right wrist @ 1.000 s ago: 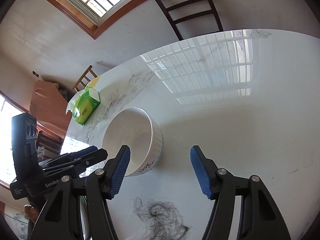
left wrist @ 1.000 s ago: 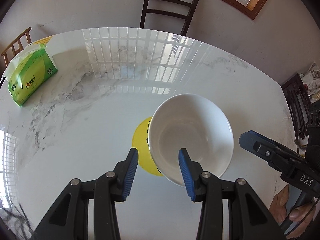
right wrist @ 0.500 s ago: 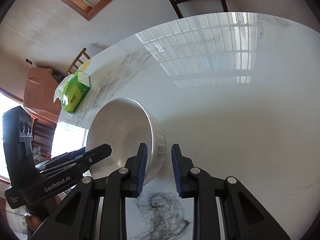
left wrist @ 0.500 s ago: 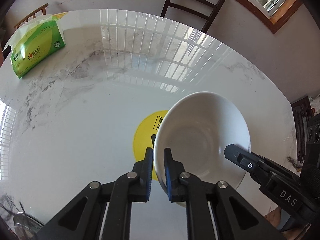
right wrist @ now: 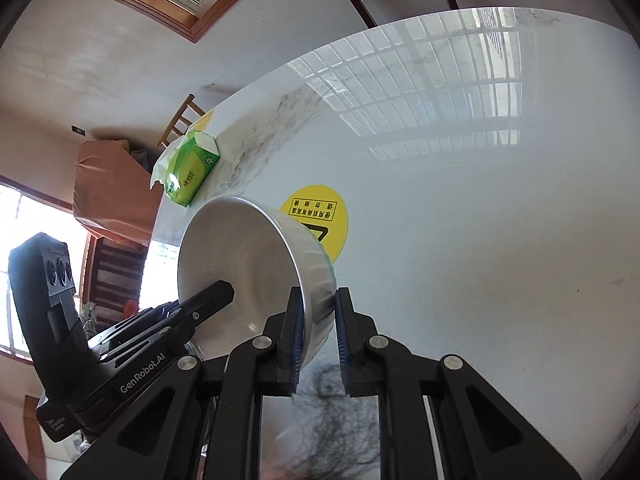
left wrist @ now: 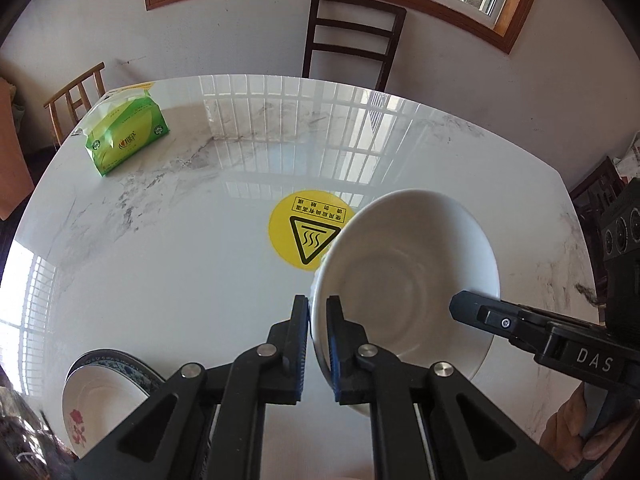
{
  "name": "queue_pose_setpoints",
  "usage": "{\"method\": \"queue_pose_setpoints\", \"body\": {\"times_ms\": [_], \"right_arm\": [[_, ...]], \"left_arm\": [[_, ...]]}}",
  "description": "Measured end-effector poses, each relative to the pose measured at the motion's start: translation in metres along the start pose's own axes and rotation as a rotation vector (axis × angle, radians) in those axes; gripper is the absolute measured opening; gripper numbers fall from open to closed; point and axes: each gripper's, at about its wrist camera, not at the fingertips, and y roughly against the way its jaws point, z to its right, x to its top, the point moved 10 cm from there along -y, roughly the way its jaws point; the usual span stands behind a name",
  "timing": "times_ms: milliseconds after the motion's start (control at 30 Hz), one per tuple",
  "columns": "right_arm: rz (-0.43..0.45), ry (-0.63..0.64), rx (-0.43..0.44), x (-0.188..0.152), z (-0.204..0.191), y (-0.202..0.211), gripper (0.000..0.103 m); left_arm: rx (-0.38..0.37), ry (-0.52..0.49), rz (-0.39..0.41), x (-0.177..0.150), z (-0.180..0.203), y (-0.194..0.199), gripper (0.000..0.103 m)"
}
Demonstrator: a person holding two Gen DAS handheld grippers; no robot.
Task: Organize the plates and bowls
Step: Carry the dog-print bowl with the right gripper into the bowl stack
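Since the last frame you have lifted the white bowl [left wrist: 404,280] off the marble table [left wrist: 180,260], uncovering the yellow hot-surface sticker [left wrist: 306,232]; your left gripper [left wrist: 318,334] and right gripper [right wrist: 318,330] are each clamped on opposite sides of its rim, holding it tilted. A rose-patterned plate [left wrist: 92,396] lies near-left, cut off by the frame, and a green tissue pack [left wrist: 124,136] sits far-left near the edge. Dark tangled strands [right wrist: 332,420] below the right gripper are blurred; the table beyond the sticker is open.
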Motion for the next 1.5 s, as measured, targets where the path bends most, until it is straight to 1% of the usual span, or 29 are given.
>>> {"method": "queue_pose_setpoints", "body": {"times_ms": [167,300,467,600,733,1033,1500], "right_arm": [[0.013,0.016,0.039,-0.034,-0.021,0.031,0.014],[0.016,0.044,0.052,-0.063,-0.036,0.049,0.014],[0.023,0.076,0.065,-0.098,-0.054,0.066,0.014],[0.023,0.090,0.071,-0.122,-0.062,0.073,0.014],[0.015,0.099,0.072,-0.144,-0.065,0.076,0.014],[-0.006,0.098,0.061,-0.180,-0.069,0.072,0.014],[-0.017,0.108,0.035,-0.204,-0.075,0.068,0.014]], "left_arm": [[0.010,-0.025,0.040,-0.033,0.001,0.043,0.010],[0.014,-0.035,0.071,-0.055,0.000,0.073,0.010],[0.023,-0.052,0.091,-0.086,-0.002,0.100,0.010],[0.010,-0.046,0.097,-0.110,-0.005,0.115,0.011],[-0.003,-0.039,0.089,-0.133,-0.008,0.122,0.011],[-0.009,-0.035,0.068,-0.163,-0.013,0.125,0.012],[-0.020,-0.013,0.042,-0.186,-0.019,0.127,0.012]]}}
